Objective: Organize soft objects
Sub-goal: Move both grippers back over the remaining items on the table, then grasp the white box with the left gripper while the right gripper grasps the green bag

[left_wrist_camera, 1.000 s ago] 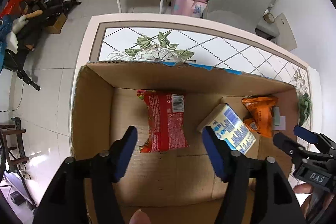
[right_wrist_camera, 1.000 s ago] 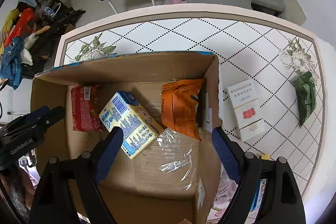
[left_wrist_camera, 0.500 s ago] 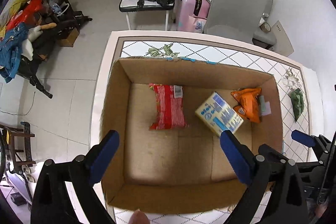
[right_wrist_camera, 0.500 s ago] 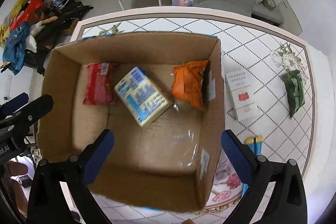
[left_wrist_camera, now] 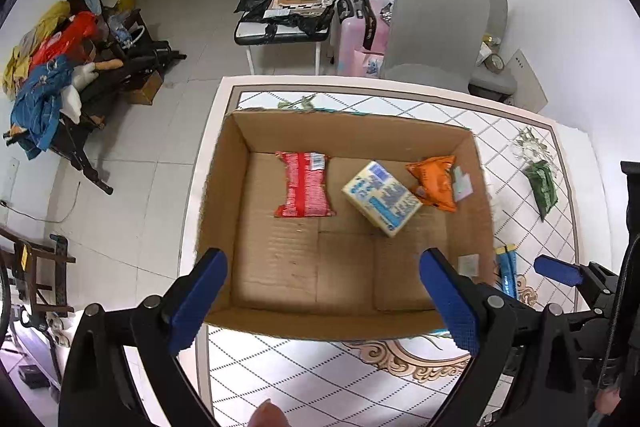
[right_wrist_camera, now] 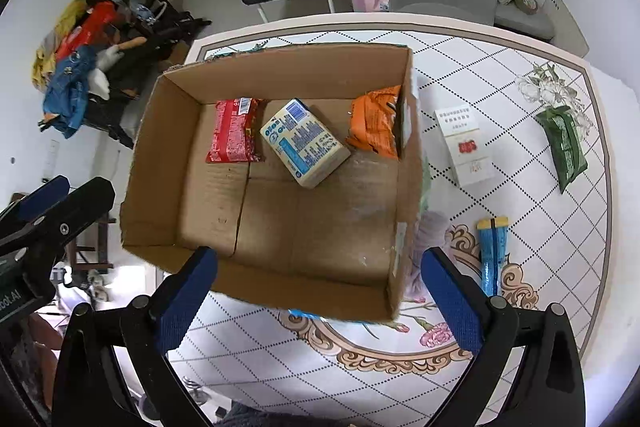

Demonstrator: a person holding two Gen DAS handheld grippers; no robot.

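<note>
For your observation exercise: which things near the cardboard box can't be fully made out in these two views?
- Purple soft item: right wrist view, mostly behind the box wall.
- Blue packet: left wrist view, partly hidden by the box.
- White carton: right wrist view, print too small.

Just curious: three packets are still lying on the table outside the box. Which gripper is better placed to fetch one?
The right hand-held gripper: it is open, and the blue packet lies just beside it.
</note>
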